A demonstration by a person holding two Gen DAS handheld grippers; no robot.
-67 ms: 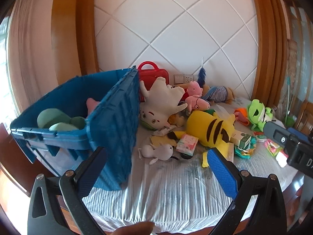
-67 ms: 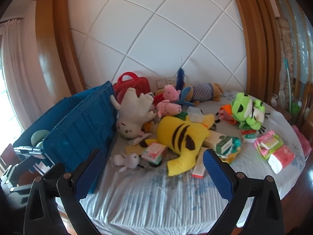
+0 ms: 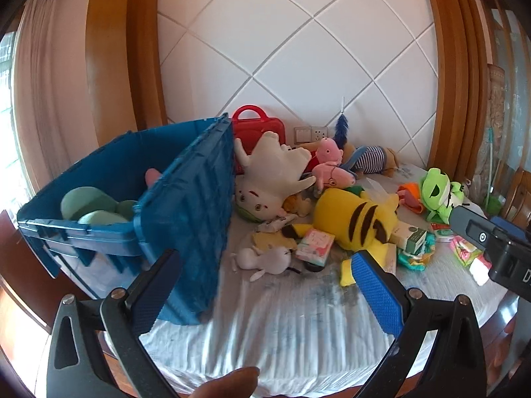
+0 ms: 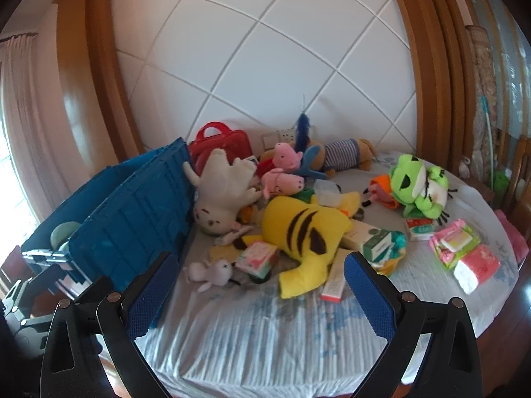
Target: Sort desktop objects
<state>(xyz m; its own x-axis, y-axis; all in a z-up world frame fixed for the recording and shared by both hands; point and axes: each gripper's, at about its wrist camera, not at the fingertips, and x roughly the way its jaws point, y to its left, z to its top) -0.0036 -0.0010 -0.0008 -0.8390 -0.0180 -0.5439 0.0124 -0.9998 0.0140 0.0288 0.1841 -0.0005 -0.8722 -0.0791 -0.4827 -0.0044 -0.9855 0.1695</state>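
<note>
Both claws, left (image 3: 265,285) and right (image 4: 259,285), spread wide, empty, hovering short of toy heap; bin (image 3: 186,205) alongside heap already holds plush.

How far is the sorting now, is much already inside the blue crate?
Only a start. The blue crate holds a green plush and something pink. Nothing is in hand: the left hand-held gripper and right hand-held gripper are both open and empty. Left on the table: the yellow plush, white plush, frog plush and several small packets.
</note>
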